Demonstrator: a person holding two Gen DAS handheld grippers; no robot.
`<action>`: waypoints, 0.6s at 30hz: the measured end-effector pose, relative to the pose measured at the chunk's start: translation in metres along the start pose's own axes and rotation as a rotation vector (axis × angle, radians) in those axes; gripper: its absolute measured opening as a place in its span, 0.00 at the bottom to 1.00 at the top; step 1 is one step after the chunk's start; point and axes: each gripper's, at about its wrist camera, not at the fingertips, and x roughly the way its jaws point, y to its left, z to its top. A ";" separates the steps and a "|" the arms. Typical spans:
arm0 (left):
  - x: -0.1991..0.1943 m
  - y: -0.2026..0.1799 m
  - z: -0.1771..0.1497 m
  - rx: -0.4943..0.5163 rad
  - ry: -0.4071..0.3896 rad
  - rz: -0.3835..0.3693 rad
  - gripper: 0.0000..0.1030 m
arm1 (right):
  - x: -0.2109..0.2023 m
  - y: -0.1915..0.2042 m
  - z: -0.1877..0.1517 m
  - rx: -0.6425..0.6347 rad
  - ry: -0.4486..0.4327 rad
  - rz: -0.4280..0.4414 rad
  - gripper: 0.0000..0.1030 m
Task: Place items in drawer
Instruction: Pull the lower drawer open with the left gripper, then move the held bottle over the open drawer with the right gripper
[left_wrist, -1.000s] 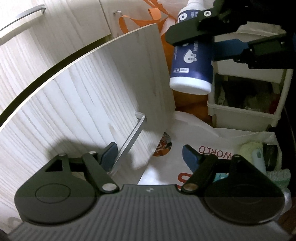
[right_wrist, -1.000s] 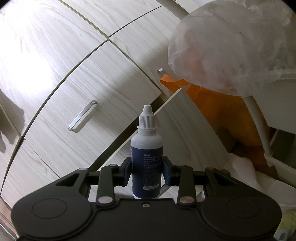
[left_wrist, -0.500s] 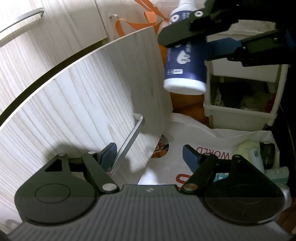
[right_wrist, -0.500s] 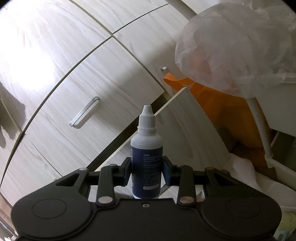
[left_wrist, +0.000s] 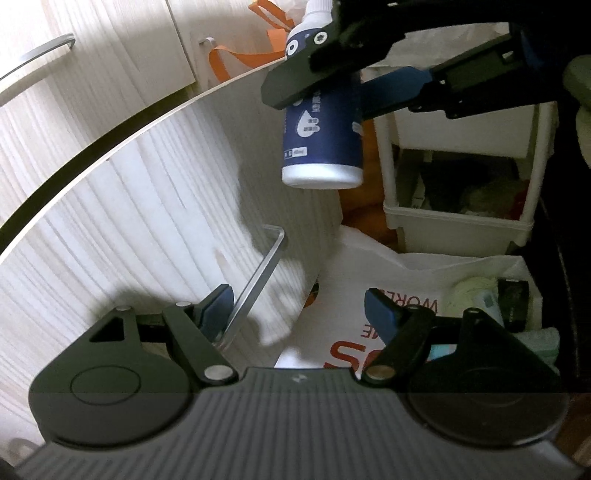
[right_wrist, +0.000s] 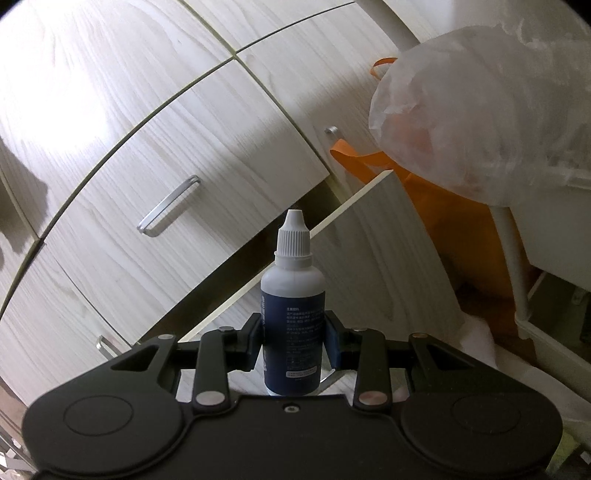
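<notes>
My right gripper (right_wrist: 293, 341) is shut on a white dropper bottle with a dark blue label (right_wrist: 293, 332), held upright. In the left wrist view the same bottle (left_wrist: 321, 140) hangs in the right gripper (left_wrist: 354, 88) over the top edge of the pulled-out pale wood drawer front (left_wrist: 155, 221). My left gripper (left_wrist: 299, 310) is open, its left finger beside the drawer's metal handle (left_wrist: 258, 280). The drawer's inside is hidden.
Closed drawers with metal handles (right_wrist: 168, 206) rise above the open one. An orange bag (right_wrist: 443, 229) hangs beside it, with a white plastic bag (right_wrist: 480, 122) above. A white storage rack (left_wrist: 461, 221) and a printed shopping bag of items (left_wrist: 406, 295) stand to the right.
The right gripper has carried the bottle leftward, toward and over the open drawer's top edge. The left gripper has stayed beside the handle.
</notes>
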 end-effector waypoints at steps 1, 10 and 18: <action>-0.001 0.000 0.000 -0.004 0.000 -0.001 0.74 | 0.000 0.001 0.000 -0.001 0.008 -0.007 0.39; -0.003 0.001 0.003 -0.025 0.008 0.000 0.74 | -0.008 0.011 -0.004 -0.017 0.029 -0.089 0.39; -0.005 -0.003 0.002 -0.014 0.003 -0.005 0.74 | -0.005 0.012 -0.006 -0.036 0.050 -0.100 0.39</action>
